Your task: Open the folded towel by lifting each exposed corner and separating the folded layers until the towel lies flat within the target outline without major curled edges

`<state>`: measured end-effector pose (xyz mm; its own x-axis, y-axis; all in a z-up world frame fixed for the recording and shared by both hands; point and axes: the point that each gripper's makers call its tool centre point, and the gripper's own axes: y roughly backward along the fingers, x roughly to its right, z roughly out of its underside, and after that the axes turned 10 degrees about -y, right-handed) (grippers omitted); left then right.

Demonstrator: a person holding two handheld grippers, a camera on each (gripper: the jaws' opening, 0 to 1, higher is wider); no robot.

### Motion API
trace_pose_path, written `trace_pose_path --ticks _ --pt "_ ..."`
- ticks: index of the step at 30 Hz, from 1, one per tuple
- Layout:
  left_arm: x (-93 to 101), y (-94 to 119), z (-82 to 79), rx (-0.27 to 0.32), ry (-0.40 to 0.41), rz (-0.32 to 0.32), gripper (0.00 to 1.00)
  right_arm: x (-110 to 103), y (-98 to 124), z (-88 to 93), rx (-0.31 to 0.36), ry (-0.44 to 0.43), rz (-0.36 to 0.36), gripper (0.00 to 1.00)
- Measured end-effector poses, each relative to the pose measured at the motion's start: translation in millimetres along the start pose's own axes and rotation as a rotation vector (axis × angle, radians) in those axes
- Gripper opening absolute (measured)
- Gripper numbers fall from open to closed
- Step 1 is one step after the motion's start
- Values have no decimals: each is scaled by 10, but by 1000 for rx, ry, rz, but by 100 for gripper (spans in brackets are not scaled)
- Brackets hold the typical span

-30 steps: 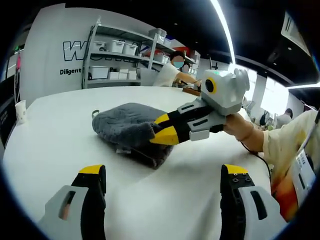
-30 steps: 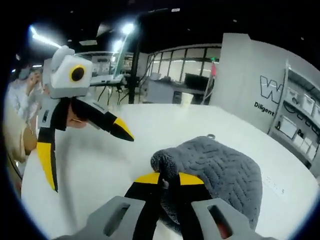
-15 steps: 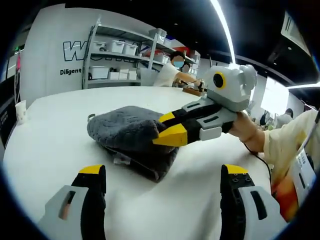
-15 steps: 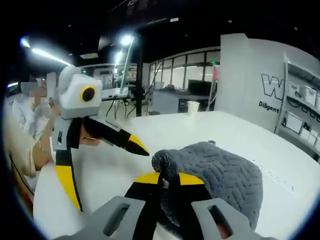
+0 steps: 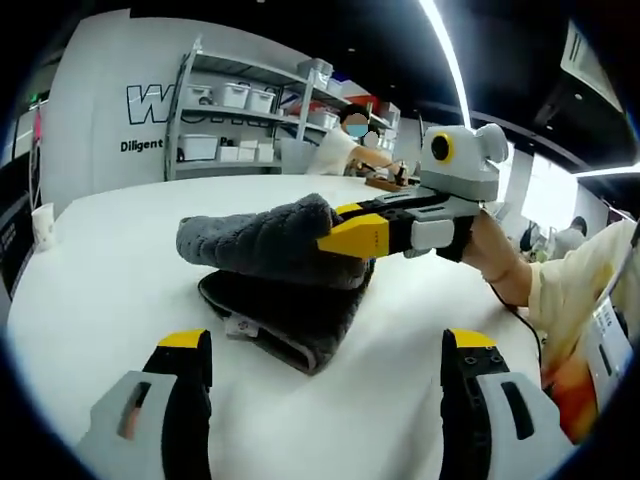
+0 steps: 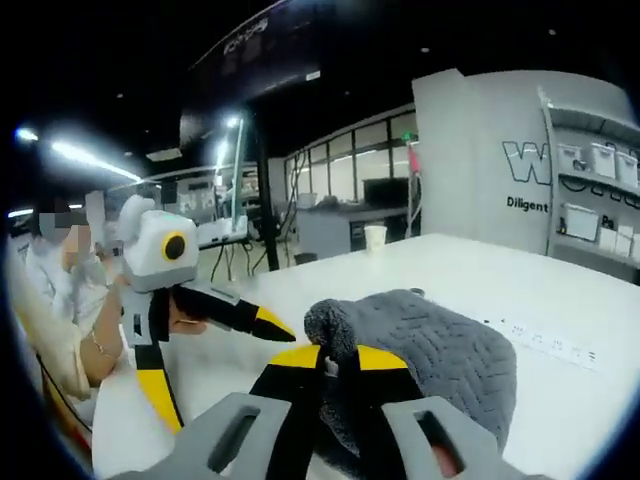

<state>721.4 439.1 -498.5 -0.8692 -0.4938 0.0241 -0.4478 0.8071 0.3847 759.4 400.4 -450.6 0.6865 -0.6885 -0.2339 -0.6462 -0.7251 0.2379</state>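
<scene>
A folded grey towel (image 5: 275,275) lies on the white table (image 5: 90,290). Its top layer (image 5: 262,240) is raised off the lower layers, held at its right corner by my right gripper (image 5: 340,235), which is shut on it. In the right gripper view the same pinched towel corner (image 6: 330,330) bulges just above the shut yellow tips of my right gripper (image 6: 337,358), and the towel (image 6: 440,355) spreads to the right. My left gripper (image 5: 325,345) stands open near the table's front, short of the towel, with nothing between its fingers; it also hangs open at the left as the left gripper (image 6: 215,345).
A paper cup (image 5: 42,222) stands at the table's far left edge. Shelves with white bins (image 5: 225,120) line the back wall, with people seated beyond the table. A printed strip (image 6: 545,338) lies on the table to the right of the towel.
My right gripper has risen with the towel corner in it, peeling the top layer up off the lower layers. The left gripper has stayed open and still.
</scene>
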Motion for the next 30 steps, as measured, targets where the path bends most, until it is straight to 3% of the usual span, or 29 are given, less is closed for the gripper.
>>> trace_pose_path --ticks 14,30 --pt "17 -6 11 -8 -13 -7 94 343 452 -328 188 -73 101 4" --pt "19 -29 60 -27 -9 -2 94 904 986 -443 319 -117 279 4"
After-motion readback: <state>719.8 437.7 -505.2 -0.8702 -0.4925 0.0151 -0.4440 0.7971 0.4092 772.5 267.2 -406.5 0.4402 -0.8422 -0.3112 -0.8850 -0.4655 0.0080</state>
